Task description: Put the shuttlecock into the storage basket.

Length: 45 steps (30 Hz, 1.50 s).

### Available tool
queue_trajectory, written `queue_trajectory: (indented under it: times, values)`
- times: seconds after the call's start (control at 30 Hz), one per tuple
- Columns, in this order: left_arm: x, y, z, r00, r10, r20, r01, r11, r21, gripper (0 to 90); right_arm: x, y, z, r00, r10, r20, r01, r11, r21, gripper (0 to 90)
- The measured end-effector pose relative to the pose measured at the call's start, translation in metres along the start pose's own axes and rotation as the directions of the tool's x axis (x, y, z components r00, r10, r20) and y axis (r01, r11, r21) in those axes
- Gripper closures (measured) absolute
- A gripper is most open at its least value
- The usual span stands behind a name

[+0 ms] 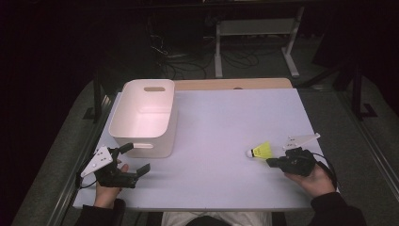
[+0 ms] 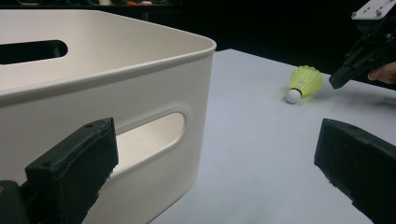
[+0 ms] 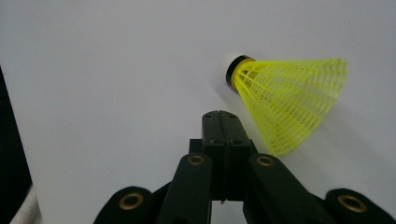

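Note:
A yellow shuttlecock [image 1: 260, 151] with a white cork lies on its side on the white table [image 1: 226, 117], right of centre. My right gripper [image 1: 271, 163] is shut with nothing between its jaws, its tip just beside the shuttlecock's skirt. In the right gripper view the closed jaws [image 3: 219, 117] sit left of the yellow skirt [image 3: 289, 100]. My left gripper [image 1: 136, 158] is open at the near left, next to the front wall of a white plastic bin [image 1: 146, 143]. The left gripper view has its wide-apart jaws [image 2: 215, 140] beside the bin's handle slot [image 2: 149, 135], with the shuttlecock [image 2: 304, 81] and right gripper [image 2: 337, 83] farther off.
The bin is empty and stands at the table's left side. A wooden strip [image 1: 235, 84] runs along the far edge of the table. Beyond it, a metal frame [image 1: 256, 33] and cables lie on the dark floor.

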<state>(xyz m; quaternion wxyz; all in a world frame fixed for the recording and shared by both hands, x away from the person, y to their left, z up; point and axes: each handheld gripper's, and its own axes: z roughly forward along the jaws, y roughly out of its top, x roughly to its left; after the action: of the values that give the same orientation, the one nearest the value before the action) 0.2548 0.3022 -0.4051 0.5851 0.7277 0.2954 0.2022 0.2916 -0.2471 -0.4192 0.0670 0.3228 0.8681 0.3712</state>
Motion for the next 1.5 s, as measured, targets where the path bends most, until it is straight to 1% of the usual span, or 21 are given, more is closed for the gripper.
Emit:
queue_trajectory:
  times: [0.27,0.37,0.47,0.57,0.8,0.97,1.13,1.5]
  values:
    - [0.000,0.000,0.000,1.0000,0.001,0.000,-0.001,1.0000,0.001,0.0,-0.005,-0.002,0.005,0.9995,0.026,0.015,-0.027,0.999,0.034,88.8]
    - [0.000,0.000,0.000,1.0000,0.001,0.000,-0.001,1.0000,0.002,0.0,-0.007,-0.003,0.006,0.9994,0.030,0.016,-0.031,0.999,0.038,88.8]
    - [0.000,0.000,0.000,1.0000,0.001,0.002,-0.001,1.0000,0.003,0.0,-0.010,-0.004,0.007,0.9989,0.046,0.010,-0.047,0.998,0.038,88.8]
    - [0.000,0.000,0.000,1.0000,-0.001,0.004,0.001,1.0000,0.003,0.0,-0.012,-0.004,0.008,0.9982,0.057,0.017,-0.058,0.997,0.043,88.8]
    - [0.000,0.000,0.000,1.0000,0.001,0.004,-0.001,1.0000,0.004,0.0,-0.016,-0.003,0.009,0.9983,0.048,0.033,-0.050,0.998,0.046,88.8]
    - [0.000,0.000,0.000,1.0000,0.000,0.003,0.000,1.0000,0.004,0.0,-0.018,-0.002,0.010,0.9978,0.053,0.039,-0.054,0.998,0.041,88.8]
    - [0.000,0.000,0.000,1.0000,0.000,0.003,0.000,1.0000,0.004,0.0,-0.019,0.000,0.009,0.9977,0.047,0.049,-0.048,0.998,0.030,88.9]
    - [0.000,0.000,0.000,1.0000,0.001,0.005,-0.001,1.0000,0.004,0.0,-0.026,0.002,0.009,0.9959,0.061,0.067,-0.062,0.998,0.012,88.8]
